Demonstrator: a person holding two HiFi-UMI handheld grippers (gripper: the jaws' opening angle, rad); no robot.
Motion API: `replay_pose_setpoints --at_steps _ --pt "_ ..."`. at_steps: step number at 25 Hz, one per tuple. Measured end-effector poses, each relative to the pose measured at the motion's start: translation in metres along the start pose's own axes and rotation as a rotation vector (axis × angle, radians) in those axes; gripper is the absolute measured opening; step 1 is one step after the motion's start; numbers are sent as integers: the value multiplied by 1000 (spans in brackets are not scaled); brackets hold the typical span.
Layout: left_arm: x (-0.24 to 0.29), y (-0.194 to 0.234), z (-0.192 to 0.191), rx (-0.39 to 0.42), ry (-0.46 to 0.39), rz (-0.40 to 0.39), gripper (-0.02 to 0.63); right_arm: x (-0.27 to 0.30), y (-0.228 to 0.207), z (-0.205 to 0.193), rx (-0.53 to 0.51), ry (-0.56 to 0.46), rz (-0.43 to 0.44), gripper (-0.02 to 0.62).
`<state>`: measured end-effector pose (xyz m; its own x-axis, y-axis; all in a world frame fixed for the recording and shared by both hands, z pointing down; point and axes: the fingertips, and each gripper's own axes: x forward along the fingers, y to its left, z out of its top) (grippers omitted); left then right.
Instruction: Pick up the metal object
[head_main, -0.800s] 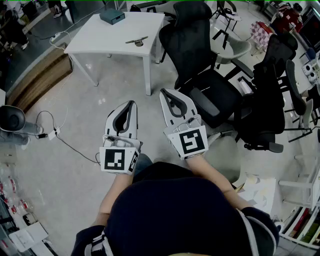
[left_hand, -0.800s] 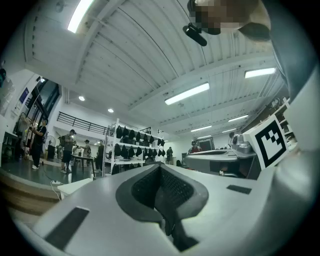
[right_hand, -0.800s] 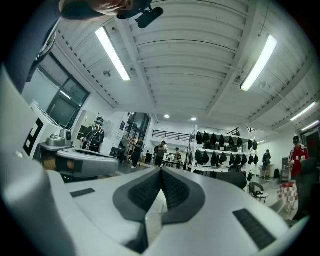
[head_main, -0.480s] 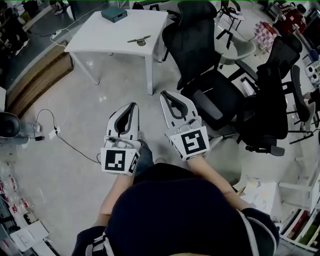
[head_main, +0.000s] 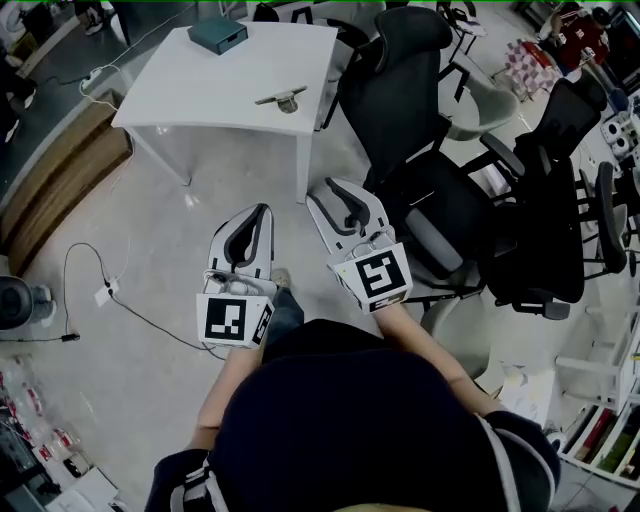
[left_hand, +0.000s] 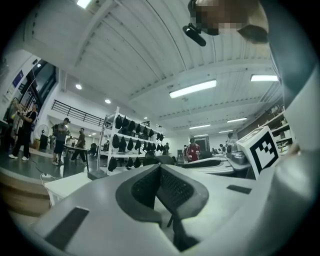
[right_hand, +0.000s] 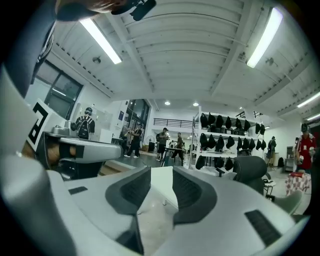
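The metal object (head_main: 281, 97), a slim bar on a small round base, lies on the white table (head_main: 200, 80) at the top of the head view. Both grippers hang over the floor, well short of the table and pointing toward it. The left gripper (head_main: 262, 212) has its dark pads meeting at the tip (left_hand: 160, 167), with nothing between them. My right gripper (head_main: 333, 188) is open; through the gap between its pads (right_hand: 161, 174) I see floor and the white table's edge. Neither gripper holds anything.
A teal box (head_main: 218, 36) sits at the table's far side. Black office chairs (head_main: 430, 190) crowd the right, close beside the right gripper. A cable (head_main: 100, 290) trails across the floor at left, next to a wooden platform (head_main: 50, 195). People stand far off.
The table and metal object have slid lower and leftward in the head view as the person comes nearer. Both grippers keep their pose and jaw state.
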<state>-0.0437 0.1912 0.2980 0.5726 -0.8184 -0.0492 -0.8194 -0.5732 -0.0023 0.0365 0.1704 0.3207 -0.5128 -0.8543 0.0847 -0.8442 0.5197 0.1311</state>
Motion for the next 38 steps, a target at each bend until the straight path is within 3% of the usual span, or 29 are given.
replay_pose_setpoints --at_steps 11,19,27,38 --pt "95 132 -9 -15 4 -114 25 149 -28 0 6 57 -111 142" --pt "121 162 -31 -70 33 -145 25 187 -40 -21 9 118 -140 143" --pt "156 193 -42 -104 41 -132 25 236 -70 -39 -60 160 -131 141" --pt "285 239 -73 -93 81 -147 25 343 -157 -108 -165 297 -52 141"
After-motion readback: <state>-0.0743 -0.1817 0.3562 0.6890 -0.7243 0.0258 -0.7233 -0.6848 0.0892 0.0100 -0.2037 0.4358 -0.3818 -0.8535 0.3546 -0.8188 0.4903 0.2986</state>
